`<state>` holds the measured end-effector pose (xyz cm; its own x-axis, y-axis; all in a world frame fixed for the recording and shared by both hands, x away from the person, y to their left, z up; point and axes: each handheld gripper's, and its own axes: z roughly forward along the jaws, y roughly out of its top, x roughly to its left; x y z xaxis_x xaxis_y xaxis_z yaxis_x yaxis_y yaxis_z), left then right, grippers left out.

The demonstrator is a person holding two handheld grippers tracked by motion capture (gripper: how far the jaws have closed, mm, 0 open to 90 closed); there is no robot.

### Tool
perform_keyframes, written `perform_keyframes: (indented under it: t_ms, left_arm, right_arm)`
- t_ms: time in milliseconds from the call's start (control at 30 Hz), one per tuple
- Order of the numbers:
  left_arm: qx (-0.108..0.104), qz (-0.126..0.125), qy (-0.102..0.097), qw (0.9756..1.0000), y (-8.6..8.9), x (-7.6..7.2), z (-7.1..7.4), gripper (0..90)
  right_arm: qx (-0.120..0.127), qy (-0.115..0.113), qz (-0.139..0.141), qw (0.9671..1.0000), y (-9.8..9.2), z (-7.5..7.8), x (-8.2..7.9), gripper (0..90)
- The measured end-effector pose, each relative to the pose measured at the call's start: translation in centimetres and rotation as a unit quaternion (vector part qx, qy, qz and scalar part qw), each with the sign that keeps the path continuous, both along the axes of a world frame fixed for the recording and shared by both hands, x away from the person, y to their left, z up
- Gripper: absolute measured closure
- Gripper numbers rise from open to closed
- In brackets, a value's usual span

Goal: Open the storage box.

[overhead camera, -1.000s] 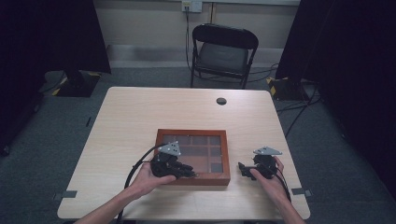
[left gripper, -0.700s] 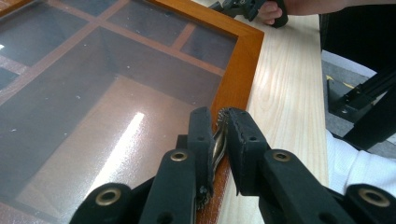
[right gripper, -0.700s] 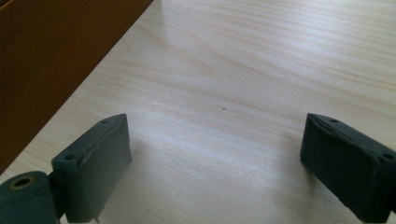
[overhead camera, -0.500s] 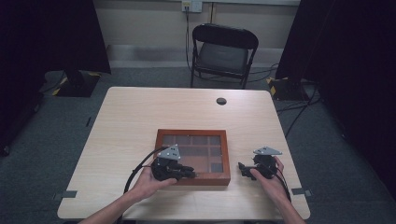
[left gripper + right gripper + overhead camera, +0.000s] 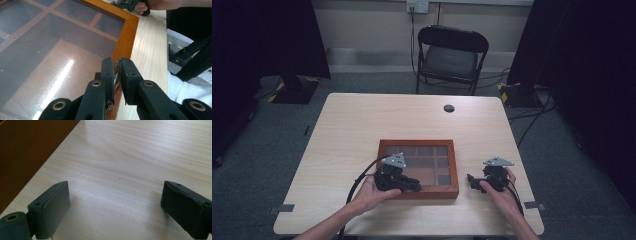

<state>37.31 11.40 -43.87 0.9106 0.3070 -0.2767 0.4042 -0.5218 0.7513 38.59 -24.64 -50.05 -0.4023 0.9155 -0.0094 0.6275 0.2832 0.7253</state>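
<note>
Left gripper (image 5: 414,186) sits on the near rim of the wooden display box (image 5: 418,192) in the high view, held from below by the left hand (image 5: 371,194), its grey plate on top. That box, glass-lidded with dividers showing through, lies on the desk (image 5: 362,125) toward the near edge, about midway between the left and right edges. Over on the right, the right gripper (image 5: 472,179) rests on the bare desk just beside the box's right side, apart from it, with the right hand (image 5: 501,192) behind it. A small dark disc (image 5: 449,108) lies near the far edge.

Now the left gripper view: the jaws have just been closing and stand nearly together, pinched on a small metal clasp (image 5: 117,72) at the box's orange frame (image 5: 125,42). The glass lid (image 5: 50,50) shines beside it, and the other gripper shows at the top by the box's far corner.

Right gripper view: jaws spread wide, nothing but bare wood grain between them, hovering low over the desk. The box's brown wall (image 5: 27,152) runs along the left, just beside the left jaw.
</note>
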Motion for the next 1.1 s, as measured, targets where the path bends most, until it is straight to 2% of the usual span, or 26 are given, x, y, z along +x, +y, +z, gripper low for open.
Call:
perform_keyframes:
  t_ms: [133, 300, 533, 1100]
  left_arm:
    - [0.002, -0.003, 0.002, 1.0, 0.1, 0.1, 0.3, 81.2]
    - [-0.006, -0.004, 0.007, 0.9999, 0.2, 0.3, 0.7, 81.2]
    - [0.002, -0.009, 0.011, 0.9999, 0.6, 0.4, 1.0, 81.1]
    - [-0.016, -0.004, 0.007, 0.9998, 1.0, 0.6, 2.3, 81.0]
  right_arm:
    - [0.0, -0.001, 0.0, 1.0, 0.0, 0.0, 0.0, 7.9]
    - [0.0, 0.0, 0.0, 1.0, 0.0, 0.0, 0.0, 7.9]
    - [-0.001, -0.001, 0.001, 1.0, 0.0, 0.0, 0.0, 7.8]
    - [-0.001, -0.001, 0.001, 1.0, 0.0, 0.0, 0.0, 7.8]
